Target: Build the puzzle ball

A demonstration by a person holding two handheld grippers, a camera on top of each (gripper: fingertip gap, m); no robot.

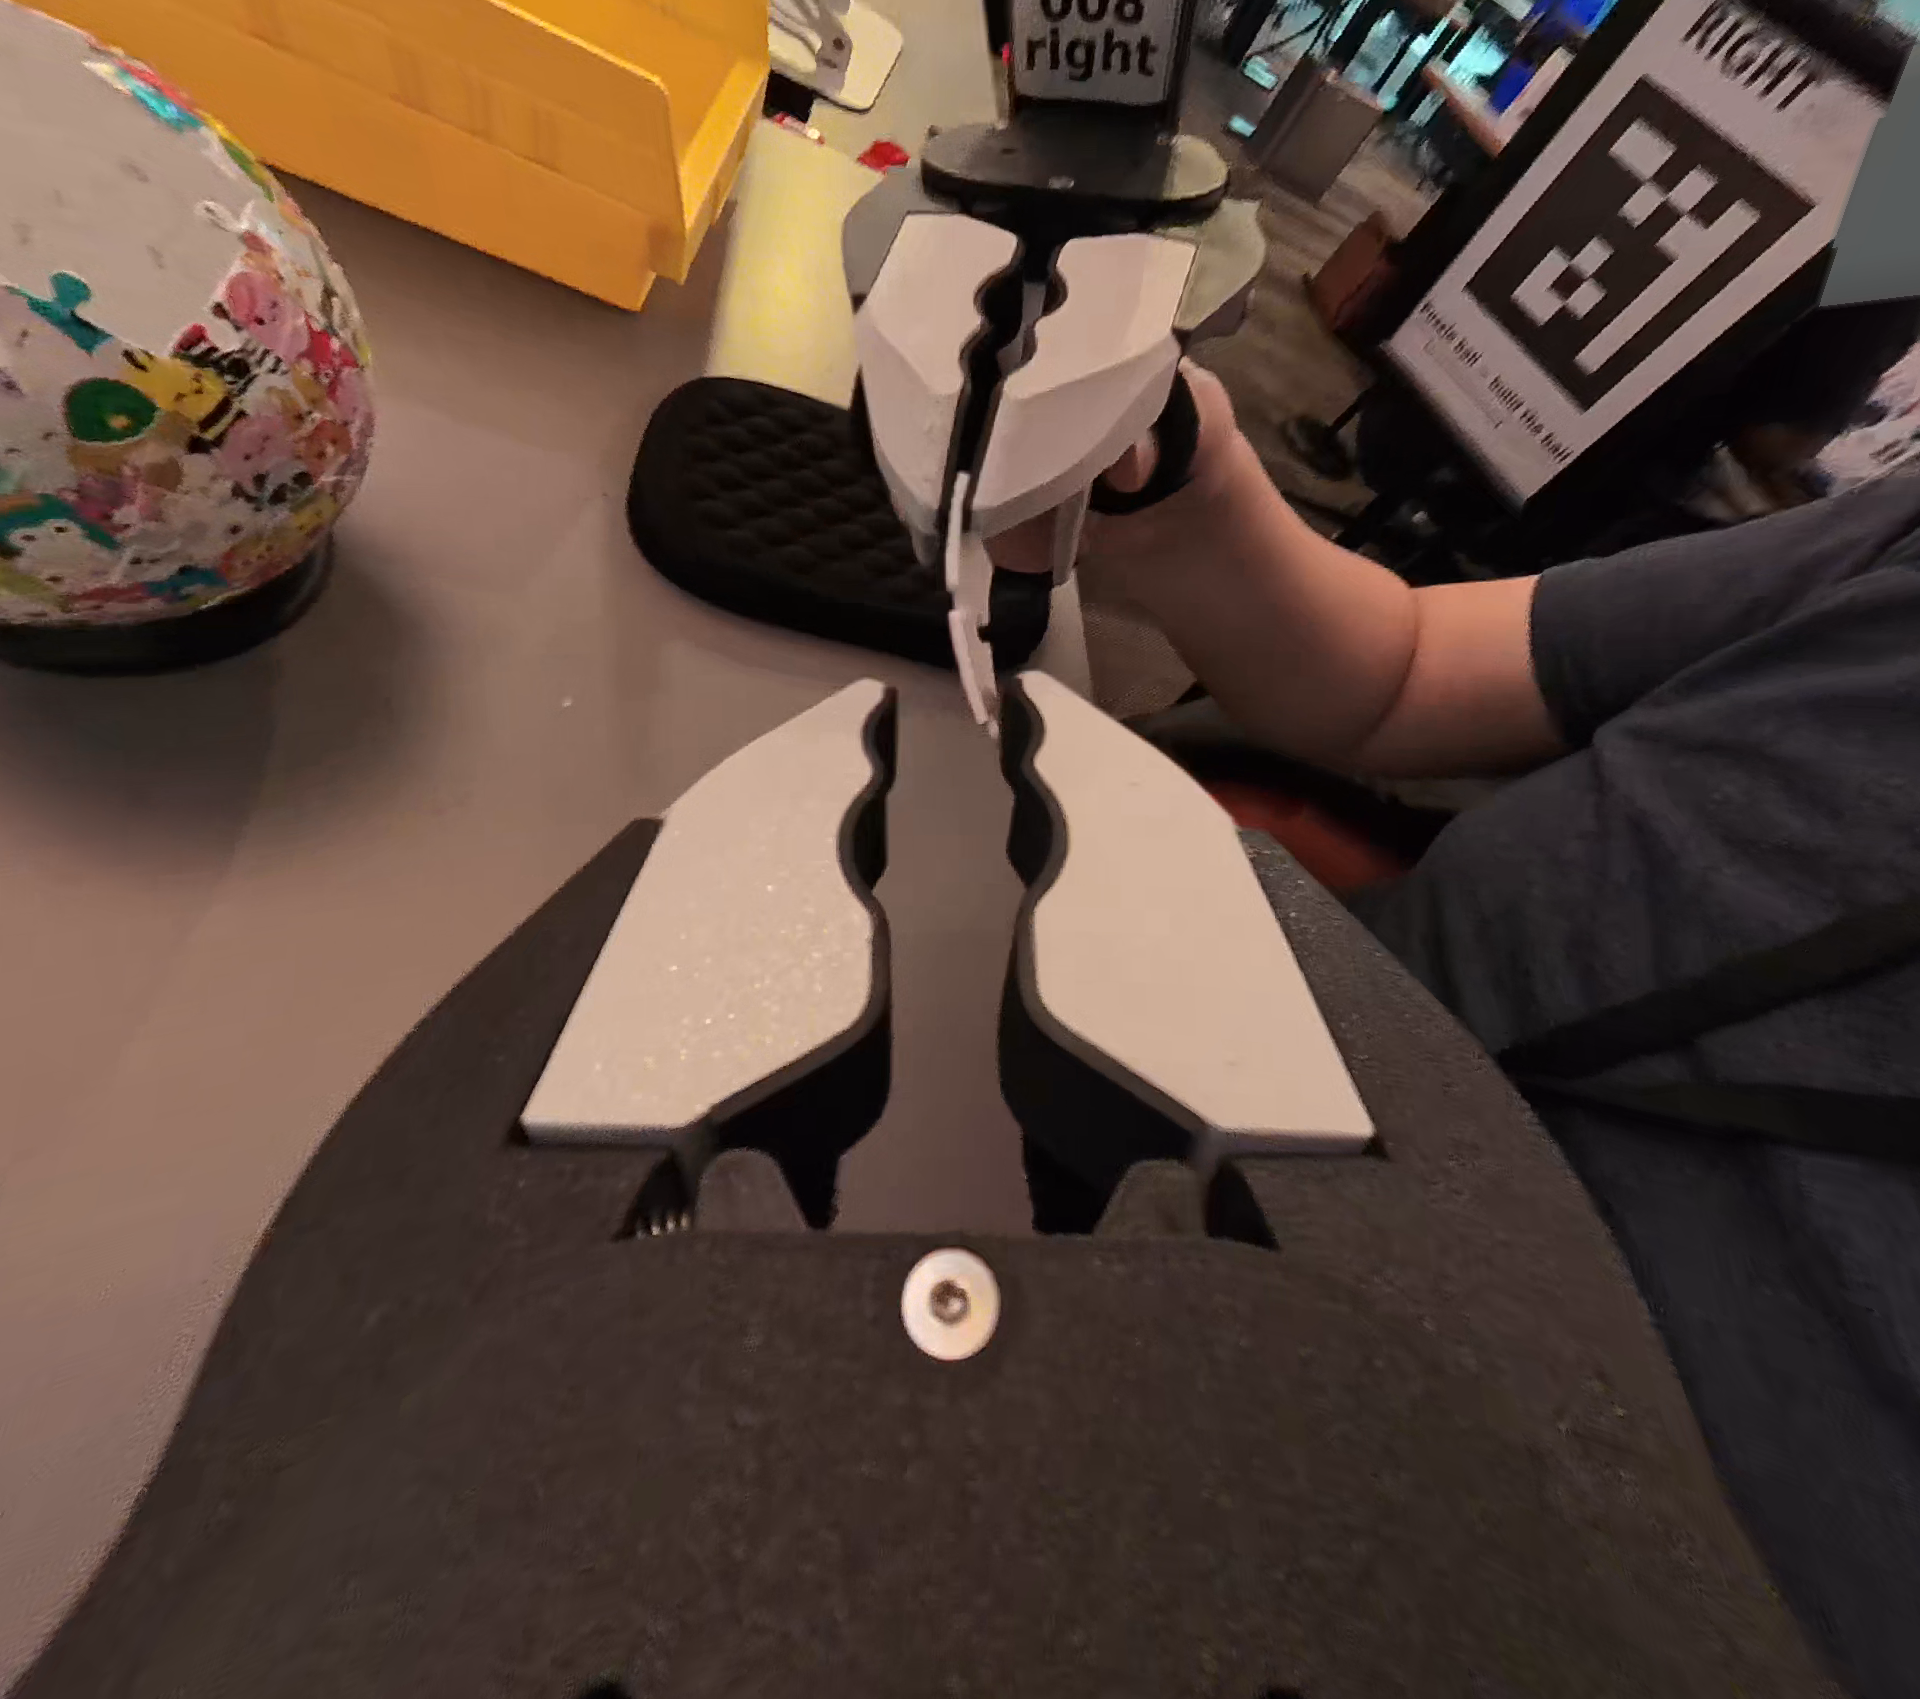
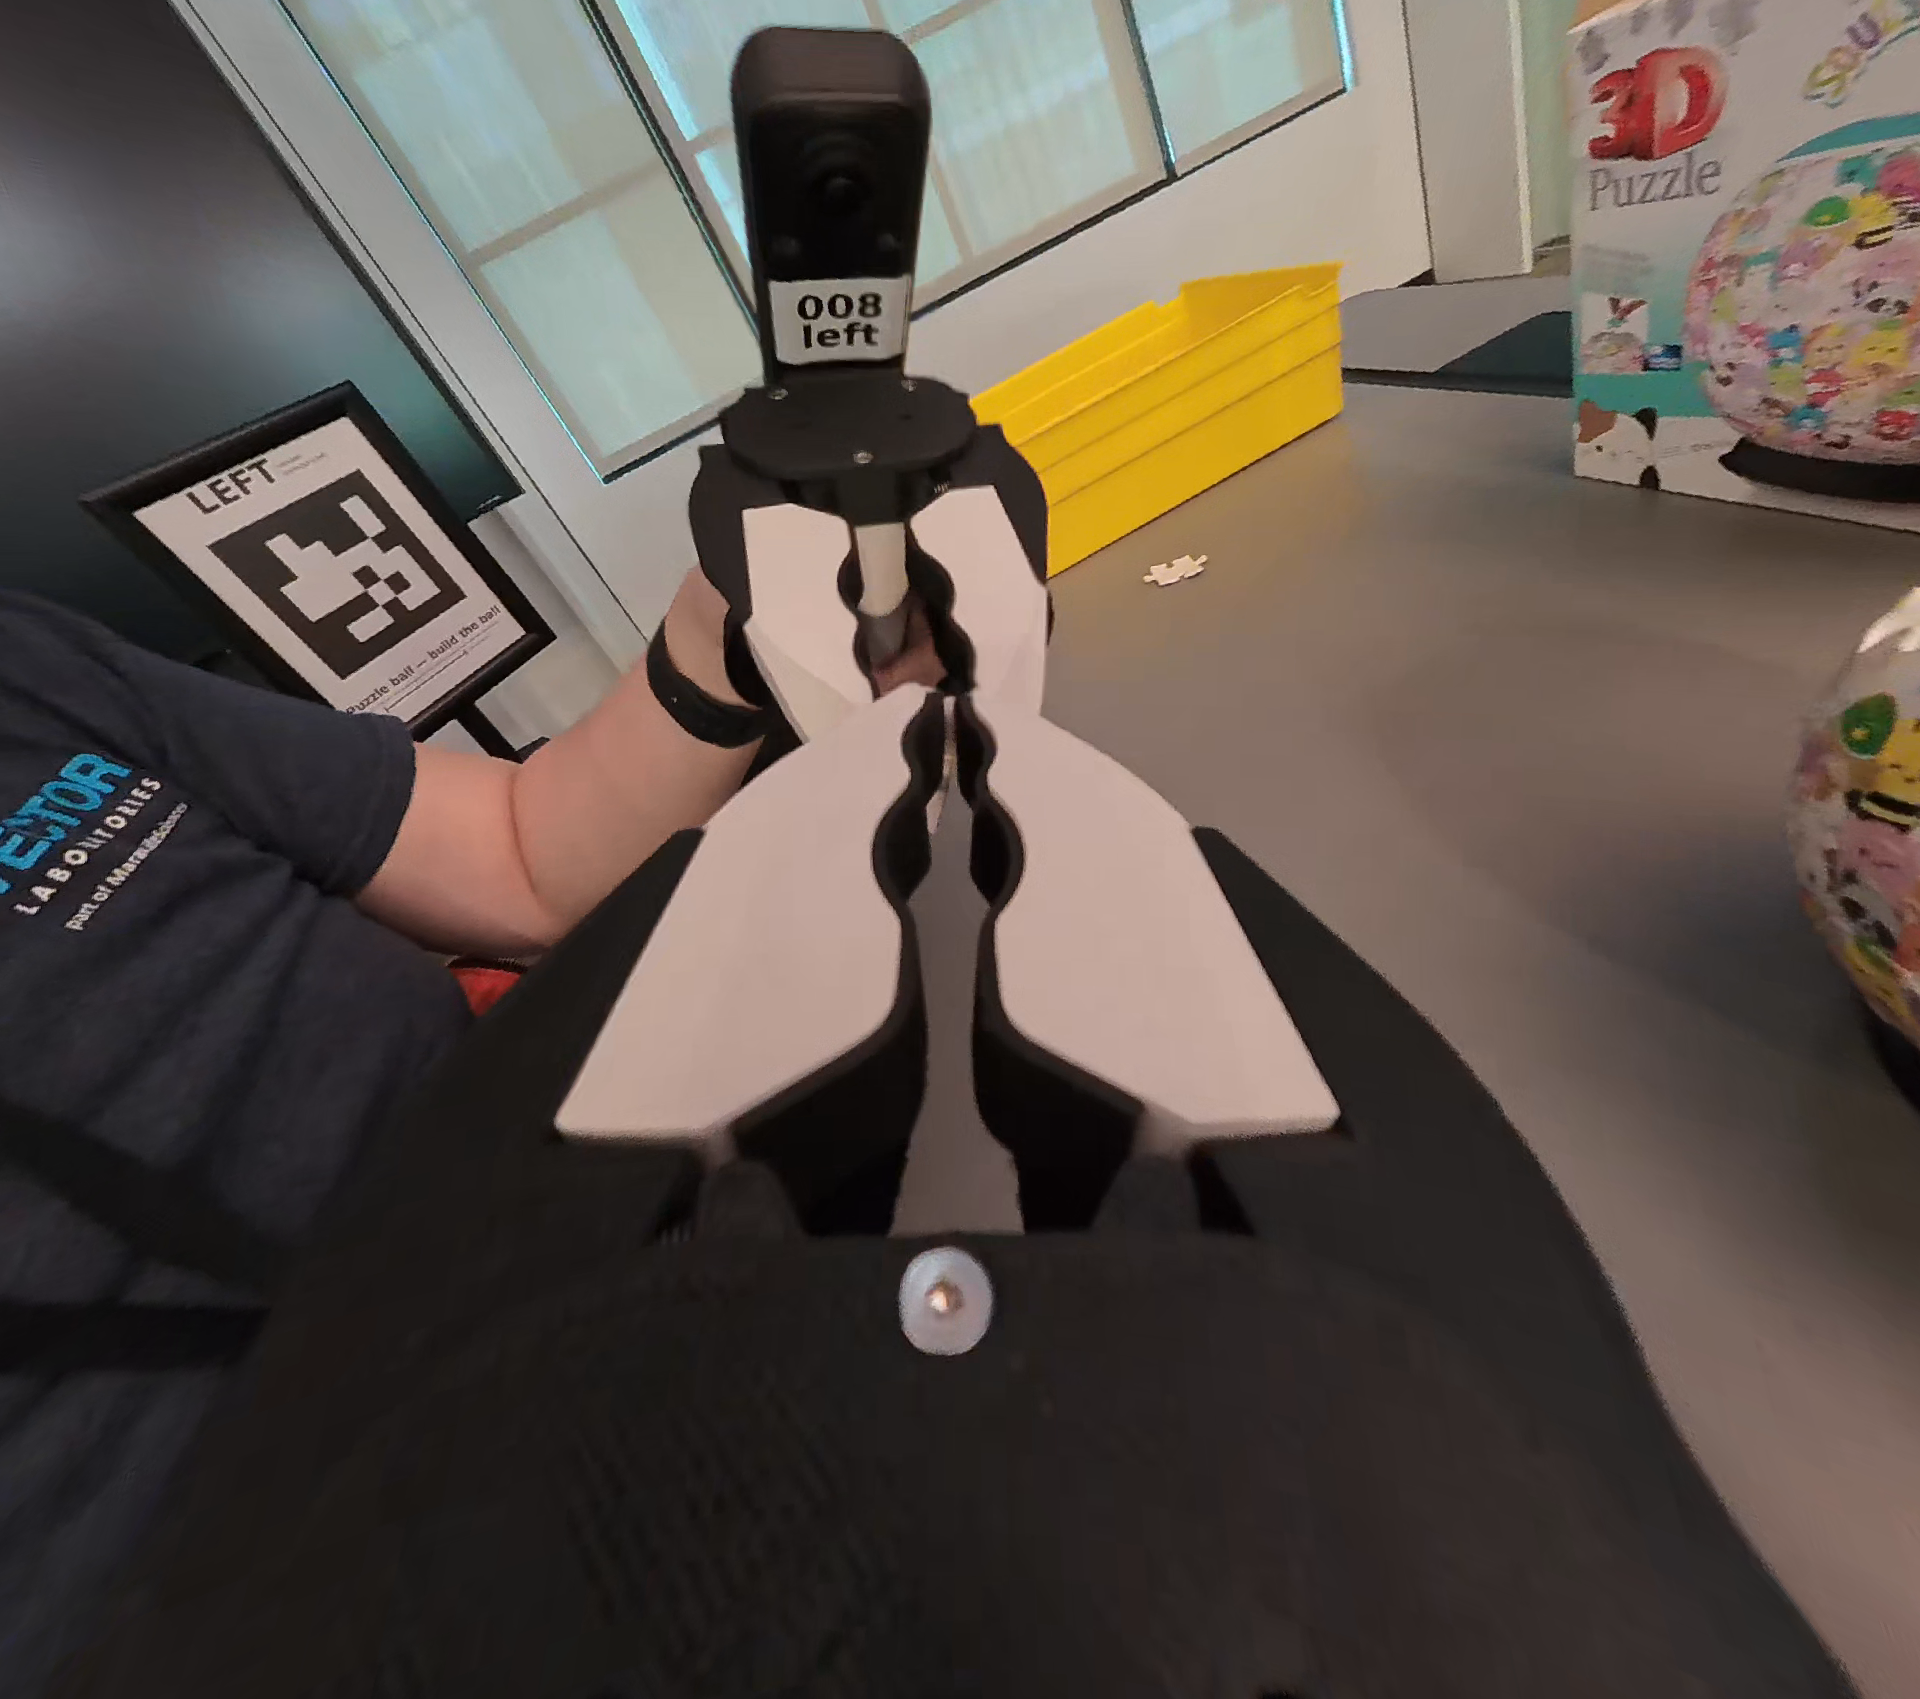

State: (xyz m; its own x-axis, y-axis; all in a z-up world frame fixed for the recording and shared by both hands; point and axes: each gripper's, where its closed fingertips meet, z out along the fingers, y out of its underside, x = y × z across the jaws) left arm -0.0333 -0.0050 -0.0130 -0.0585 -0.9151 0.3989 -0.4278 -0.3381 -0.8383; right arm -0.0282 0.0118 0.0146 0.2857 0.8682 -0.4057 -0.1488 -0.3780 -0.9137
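The puzzle ball [image 1: 156,402], covered in colourful cartoon figures, sits on a black stand at the left of the grey table [image 1: 468,714]; it also shows at the right edge of the right wrist view [image 2: 1860,870]. My right gripper [image 1: 961,527] faces the left one and is shut on a white puzzle piece [image 1: 971,621] held edge-on above the table. In its own view, my right gripper [image 2: 940,704] shows only a sliver of the piece [image 2: 943,802]. My left gripper [image 1: 951,693] is open, and the piece's free end reaches between its tips, by the right finger. In the right wrist view, my left gripper [image 2: 909,673] is tip to tip with the right one.
A yellow bin [image 1: 416,39] stands at the back of the table, also seen in the right wrist view [image 2: 1174,413]. A loose white puzzle piece [image 2: 1174,571] lies near it. The puzzle box [image 2: 1745,247] stands at the far right. A black pad [image 1: 769,496] lies under the grippers. The puzzle ball [image 1: 156,402] is about equally far from each gripper, around 15 cm. Look for it in the right wrist view [image 2: 1881,751] too.
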